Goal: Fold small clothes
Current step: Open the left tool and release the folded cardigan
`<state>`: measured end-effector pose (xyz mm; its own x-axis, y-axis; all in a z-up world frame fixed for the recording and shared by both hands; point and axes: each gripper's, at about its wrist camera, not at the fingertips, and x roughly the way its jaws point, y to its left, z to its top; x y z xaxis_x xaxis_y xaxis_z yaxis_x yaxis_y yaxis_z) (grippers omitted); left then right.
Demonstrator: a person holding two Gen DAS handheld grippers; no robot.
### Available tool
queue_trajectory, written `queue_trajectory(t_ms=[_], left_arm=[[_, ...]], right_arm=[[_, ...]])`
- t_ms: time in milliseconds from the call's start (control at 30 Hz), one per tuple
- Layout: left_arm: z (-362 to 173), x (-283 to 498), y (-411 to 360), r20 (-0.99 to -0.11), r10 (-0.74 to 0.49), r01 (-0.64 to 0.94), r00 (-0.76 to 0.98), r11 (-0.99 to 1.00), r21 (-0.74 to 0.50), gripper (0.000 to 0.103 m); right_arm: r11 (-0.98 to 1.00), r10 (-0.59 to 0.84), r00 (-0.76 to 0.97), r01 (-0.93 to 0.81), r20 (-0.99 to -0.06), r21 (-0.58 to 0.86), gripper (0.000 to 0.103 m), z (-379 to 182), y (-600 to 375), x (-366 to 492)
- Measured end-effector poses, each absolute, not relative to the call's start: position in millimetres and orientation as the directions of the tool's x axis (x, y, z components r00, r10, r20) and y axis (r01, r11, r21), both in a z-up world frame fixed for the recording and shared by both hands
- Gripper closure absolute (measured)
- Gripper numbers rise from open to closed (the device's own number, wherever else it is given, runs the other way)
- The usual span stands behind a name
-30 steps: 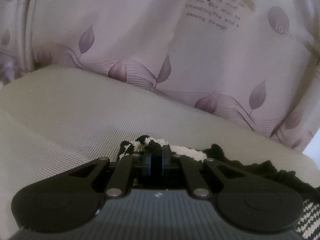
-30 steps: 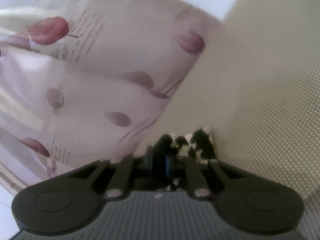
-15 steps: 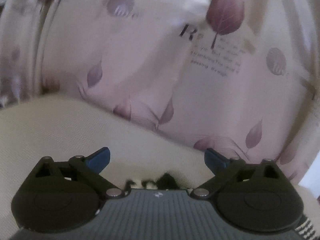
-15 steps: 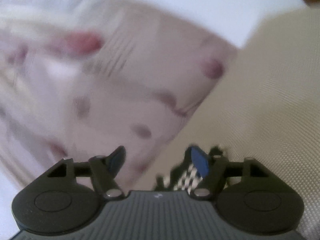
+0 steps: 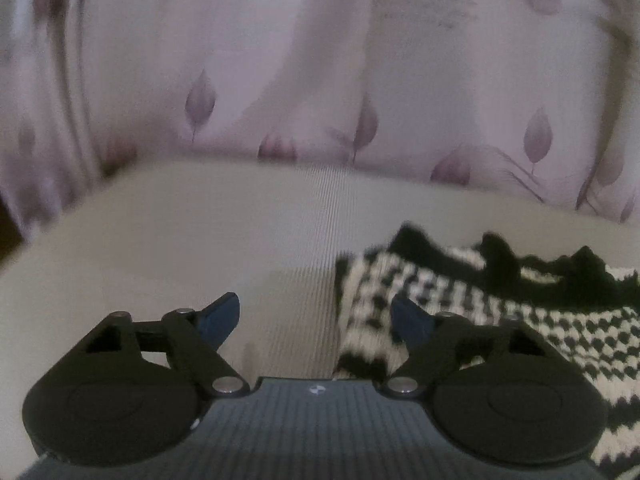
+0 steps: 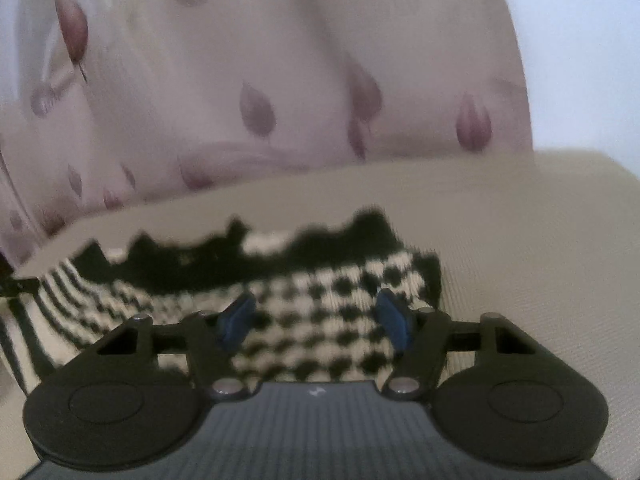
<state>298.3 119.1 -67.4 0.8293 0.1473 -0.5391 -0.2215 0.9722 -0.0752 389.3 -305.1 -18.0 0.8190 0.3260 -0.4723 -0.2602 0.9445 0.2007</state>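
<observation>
Both of our grippers were unclenched and gripping nothing, though their jaws were narrowing as we watched; our left gripper (image 5: pixel 316 320) hung over the bare beige cushion (image 5: pixel 200 240), its blue pads (image 5: pixel 220 316) well apart, with only the left edge of the knitted garment (image 5: pixel 480 300) reaching into the gap between them; our right gripper (image 6: pixel 318 320) hung above the same garment (image 6: pixel 320 320), whose black-and-cream checked knit filled the gap between its blue pads (image 6: pixel 394 322), and we could not tell whether either pad brushed the wool. Behind the cushion we saw a pale pink curtain (image 5: pixel 320 80) printed with mauve leaves, blurred, running across the whole back of both views; beyond its right edge in the right wrist view stood a plain pale wall (image 6: pixel 580 60); nothing stood between either tool and the garment. We found the garment lying flat on the cushion, its ragged black border on the far side towards the curtain, checks in the middle and stripes at its left end in the right wrist view; it lay to the right of our left gripper and directly under our right one.
</observation>
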Motion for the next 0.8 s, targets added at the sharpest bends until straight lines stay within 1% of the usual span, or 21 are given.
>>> queue_trajectory(t_ms=[67, 133, 167, 200, 267, 367, 467, 633, 700, 733, 800], left_arm=[[-75, 288, 126, -0.549, 0.103, -0.215, 0.829, 0.966, -0.143, 0.023], [-78, 280, 127, -0.558, 0.065, -0.190, 0.828, 0.967, -0.170, 0.033], [-78, 277, 128, -0.563, 0.039, -0.170, 0.825, 0.968, -0.182, 0.050], [-79, 275, 128, -0.574, 0.014, -0.153, 0.819, 0.969, -0.196, 0.062], [-77, 269, 131, -0.578, -0.023, -0.139, 0.816, 0.962, -0.234, 0.069], [-73, 258, 129, -0.581, -0.025, -0.142, 0.813, 0.961, -0.240, 0.071], [-73, 248, 130, -0.585, -0.038, -0.141, 0.810, 0.956, -0.258, 0.071], [-78, 234, 124, -0.576, -0.037, -0.139, 0.817, 0.956, -0.258, 0.071], [-78, 224, 123, -0.560, -0.033, -0.136, 0.828, 0.957, -0.257, 0.071], [-79, 219, 124, -0.551, -0.044, -0.131, 0.833, 0.952, -0.275, 0.071], [-82, 213, 128, -0.539, -0.054, -0.125, 0.840, 0.949, -0.290, 0.071]], right_arm=[[0.948, 0.318, 0.826, -0.274, -0.466, 0.160, 0.037, -21, -304, 386], [0.949, 0.313, 0.824, -0.262, -0.472, 0.174, 0.036, -16, -304, 380], [0.945, 0.325, 0.831, -0.267, -0.451, 0.190, 0.036, -13, -307, 373], [0.940, 0.336, 0.840, -0.274, -0.426, 0.201, 0.036, -11, -308, 368], [0.940, 0.333, 0.856, -0.272, -0.395, 0.205, 0.036, -11, -311, 353], [0.939, 0.332, 0.862, -0.263, -0.382, 0.222, 0.036, -17, -316, 334], [0.959, 0.280, 0.863, -0.234, -0.421, 0.158, 0.036, -24, -312, 326], [0.970, 0.244, 0.856, -0.212, -0.457, 0.121, 0.035, -27, -306, 323], [0.971, 0.240, 0.857, -0.208, -0.455, 0.119, 0.030, -29, -305, 320], [0.971, 0.239, 0.856, -0.207, -0.459, 0.119, 0.027, -30, -304, 319], [0.972, 0.237, 0.853, -0.209, -0.464, 0.111, 0.024, -31, -302, 320]])
